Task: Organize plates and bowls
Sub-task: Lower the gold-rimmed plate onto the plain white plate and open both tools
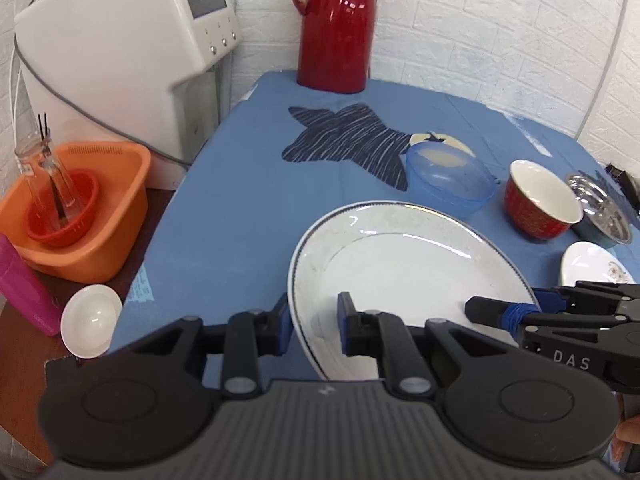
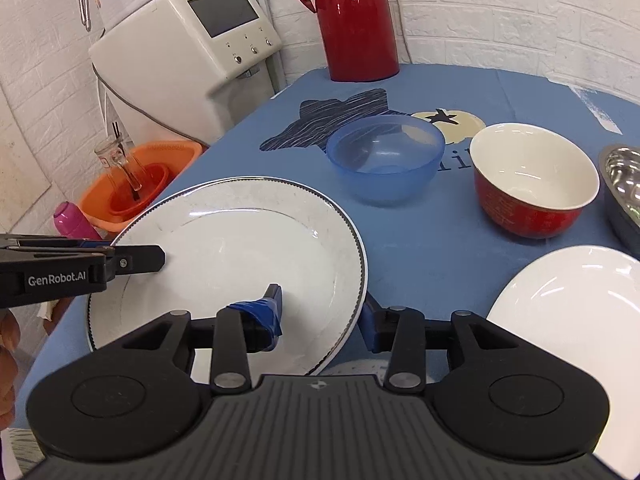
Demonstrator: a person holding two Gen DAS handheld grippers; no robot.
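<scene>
Here, left gripper (image 1: 313,322) and right gripper (image 2: 322,312) both straddle the large white plate's (image 1: 400,256) rim near the tabletop's (image 1: 224,200) front edge — whether the fingers pinch it, cannot tell

Glazed white ceramic on the large plate (image 2: 240,240), glossy, with faint scuffing. Translucent blue plastic for the blue bowl (image 2: 386,158), slightly frosted. Shiny glaze on the red bowl (image 2: 532,184). Polished metal on the steel dish (image 1: 600,210). Matt blue cloth (image 1: 240,208) over the desk. Matt black plastic on each claw.
</scene>
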